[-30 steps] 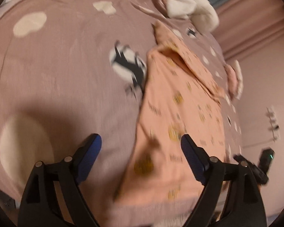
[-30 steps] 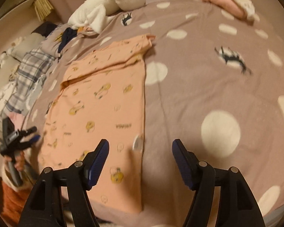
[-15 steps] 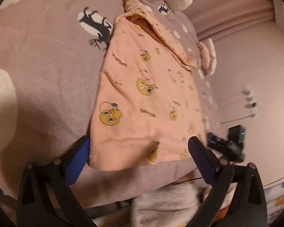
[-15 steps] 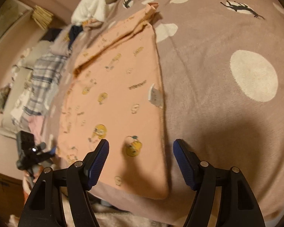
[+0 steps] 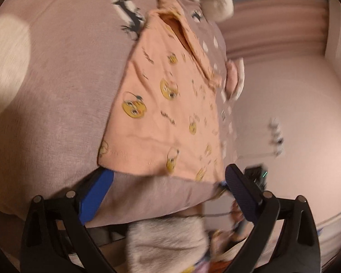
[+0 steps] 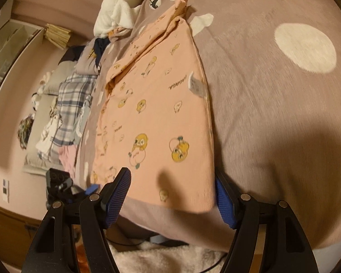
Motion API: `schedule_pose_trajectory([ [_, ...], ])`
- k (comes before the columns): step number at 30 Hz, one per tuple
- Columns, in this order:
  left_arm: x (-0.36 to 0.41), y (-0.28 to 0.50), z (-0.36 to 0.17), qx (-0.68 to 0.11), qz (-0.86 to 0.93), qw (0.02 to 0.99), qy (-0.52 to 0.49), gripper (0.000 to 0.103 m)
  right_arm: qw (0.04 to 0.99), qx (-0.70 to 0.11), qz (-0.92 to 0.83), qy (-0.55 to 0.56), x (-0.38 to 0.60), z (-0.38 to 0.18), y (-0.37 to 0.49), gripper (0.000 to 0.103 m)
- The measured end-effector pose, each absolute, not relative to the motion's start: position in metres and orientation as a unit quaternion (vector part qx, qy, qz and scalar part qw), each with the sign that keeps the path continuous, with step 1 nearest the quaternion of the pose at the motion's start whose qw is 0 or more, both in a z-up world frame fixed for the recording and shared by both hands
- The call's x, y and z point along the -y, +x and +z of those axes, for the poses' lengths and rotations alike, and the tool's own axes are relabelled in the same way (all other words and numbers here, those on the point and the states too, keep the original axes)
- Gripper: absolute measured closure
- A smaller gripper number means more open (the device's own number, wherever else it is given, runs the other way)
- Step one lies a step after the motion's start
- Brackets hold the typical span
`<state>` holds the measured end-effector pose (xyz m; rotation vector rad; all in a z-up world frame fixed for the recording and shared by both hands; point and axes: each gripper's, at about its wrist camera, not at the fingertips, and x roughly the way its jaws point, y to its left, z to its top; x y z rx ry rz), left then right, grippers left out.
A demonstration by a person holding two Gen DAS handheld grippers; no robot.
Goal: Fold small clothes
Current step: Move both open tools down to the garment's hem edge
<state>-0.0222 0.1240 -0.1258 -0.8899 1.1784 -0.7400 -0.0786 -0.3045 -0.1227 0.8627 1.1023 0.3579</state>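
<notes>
Peach garment (image 6: 161, 113) part-folded lengthwise, flat at bed (image 6: 272, 113) near edge.
Cross-fold left; left gripper (image 5: 168, 185) & right gripper (image 6: 172, 186) both wide, empty, at hem corners.

Bed under a mauve blanket with cream dots

The mauve, cream-dotted blanket (image 6: 272, 118) covers the bed; a peach, duck-printed cotton garment (image 6: 161, 118) lies flat mid-frame, white fluffy fabric (image 6: 122, 6) at the top, plaid clothes (image 6: 72, 104) at left.

On my peach cartoon-print cotton garment (image 6: 161, 113) I read only "GAGAGA", printed just beside its white sewn-in tag (image 6: 196, 86).
</notes>
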Motion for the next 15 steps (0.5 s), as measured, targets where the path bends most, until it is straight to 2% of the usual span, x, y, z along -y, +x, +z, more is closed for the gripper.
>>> schedule_pose_trajectory([
  [6, -0.122, -0.015, -0.122, -0.512, -0.3, 0.683, -0.427, 0.003, 0.747, -0.519, 0.167, 0.381, 0.293, -0.119, -0.081, 0.032],
  [15, -0.1, -0.01, -0.11, -0.493, -0.281, 0.728, -0.385, 0.002, 0.745, -0.522, 0.156, 0.386, 0.291, -0.119, -0.082, 0.031],
])
